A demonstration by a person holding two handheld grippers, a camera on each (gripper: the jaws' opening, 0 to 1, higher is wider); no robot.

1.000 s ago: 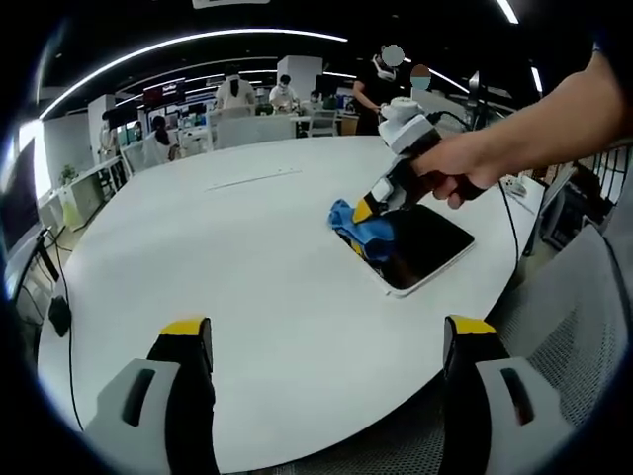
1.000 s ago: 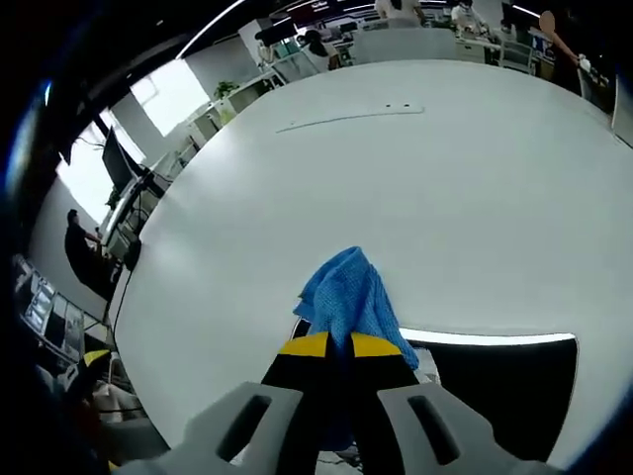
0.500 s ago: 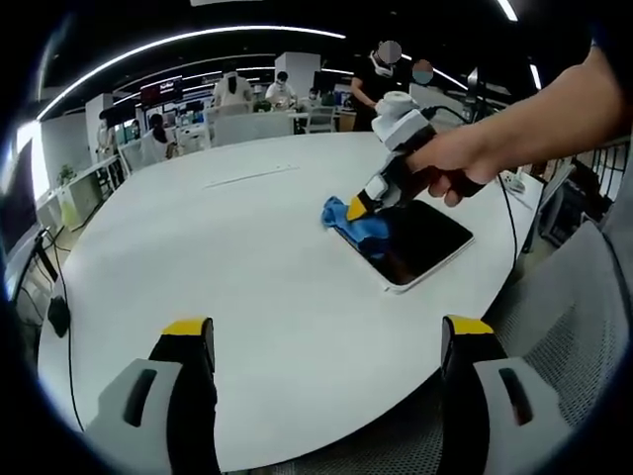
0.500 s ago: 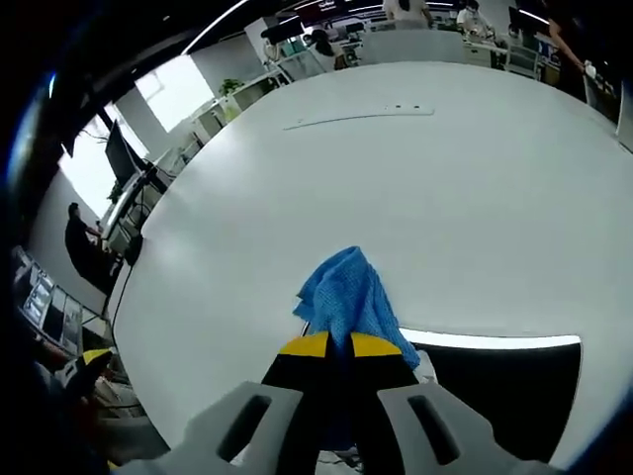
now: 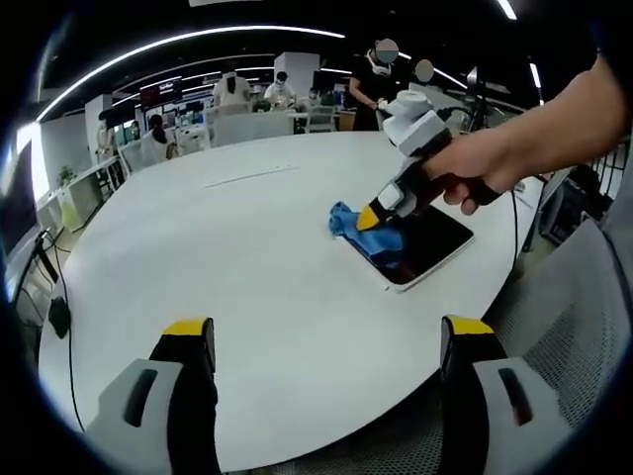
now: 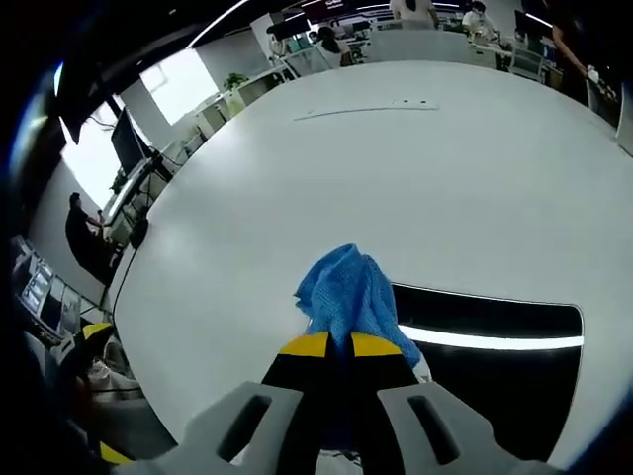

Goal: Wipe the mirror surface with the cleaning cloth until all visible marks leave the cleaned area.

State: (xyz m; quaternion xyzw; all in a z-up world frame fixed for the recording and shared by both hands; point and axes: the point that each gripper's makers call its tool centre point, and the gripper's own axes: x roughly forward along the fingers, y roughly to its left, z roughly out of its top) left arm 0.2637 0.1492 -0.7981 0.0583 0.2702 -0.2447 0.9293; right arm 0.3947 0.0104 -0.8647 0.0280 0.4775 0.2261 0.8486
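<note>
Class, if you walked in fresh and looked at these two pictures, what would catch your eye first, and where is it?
The bright blue cleaning cloth, pinched in the right gripper, lies over the edge of the dark mirror on the white round table. In the left gripper view, a hand holds that gripper near the table's right edge.

The mirror (image 5: 420, 245) lies flat on the tabletop (image 5: 247, 267), near the tabletop's edge. The cloth (image 5: 368, 234) rests on the mirror's corner, partly spilling onto the tabletop beside it. The right claw (image 5: 371, 216) sits on top of the cloth. The left claw (image 5: 326, 341) hangs well apart from the mirror, over the tabletop's near edge.
</note>
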